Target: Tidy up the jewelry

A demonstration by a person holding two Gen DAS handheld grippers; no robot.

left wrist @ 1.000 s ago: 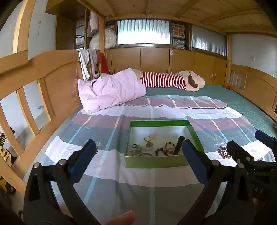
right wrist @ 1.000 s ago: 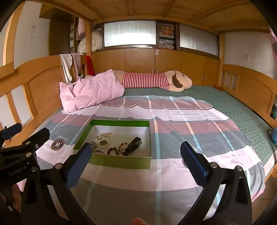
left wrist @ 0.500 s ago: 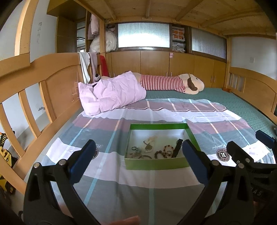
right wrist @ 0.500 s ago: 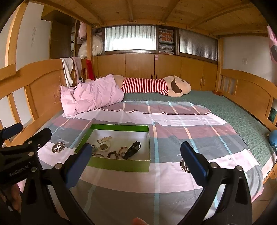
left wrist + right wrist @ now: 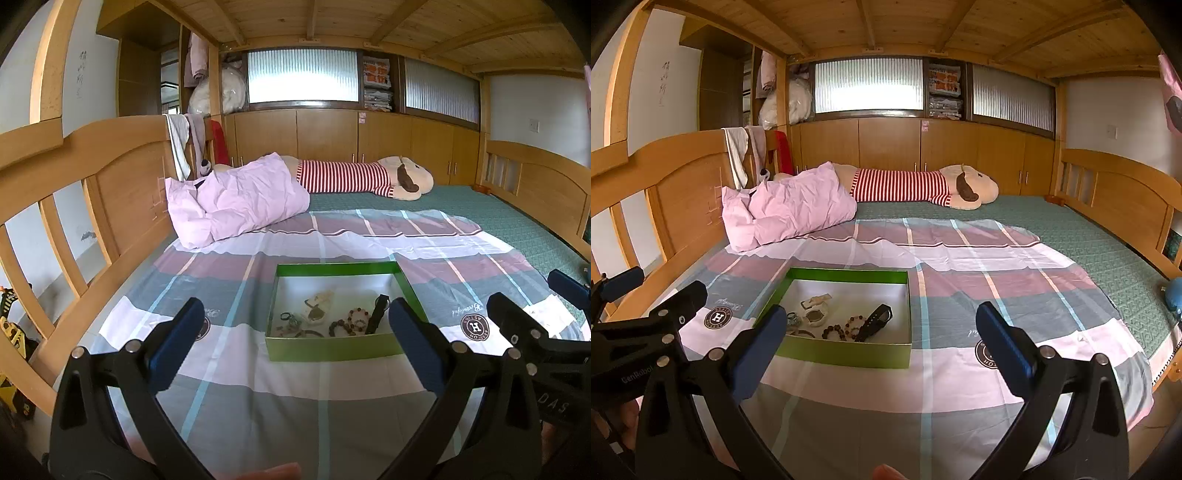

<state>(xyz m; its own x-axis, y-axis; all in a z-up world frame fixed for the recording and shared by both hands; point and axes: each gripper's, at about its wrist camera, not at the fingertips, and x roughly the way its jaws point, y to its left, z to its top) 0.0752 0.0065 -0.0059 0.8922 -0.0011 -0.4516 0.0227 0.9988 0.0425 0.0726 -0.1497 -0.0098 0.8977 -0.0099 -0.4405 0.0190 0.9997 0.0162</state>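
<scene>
On the bedsheet (image 5: 240, 369), green box (image 5: 332, 349) corrals jewelry (image 5: 328, 319); left gripper (image 5: 295, 343) and right gripper (image 5: 882, 343) gape wide, empty, poised short of it.

A plaid sheet (image 5: 229, 387) in pink, grey and white is lying spread over the green mattress (image 5: 517, 221). A crumpled pink pillow (image 5: 236, 199) is leaning against the wooden headboard (image 5: 125, 177), and a long plush toy (image 5: 369, 177) in a red-striped shirt is lying beside it. Clothes (image 5: 181, 147) are hanging over the rail.

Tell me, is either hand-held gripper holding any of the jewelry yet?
No. Both the left hand-held gripper and the right hand-held gripper are open and empty; the jewelry lies in the green box.
</scene>
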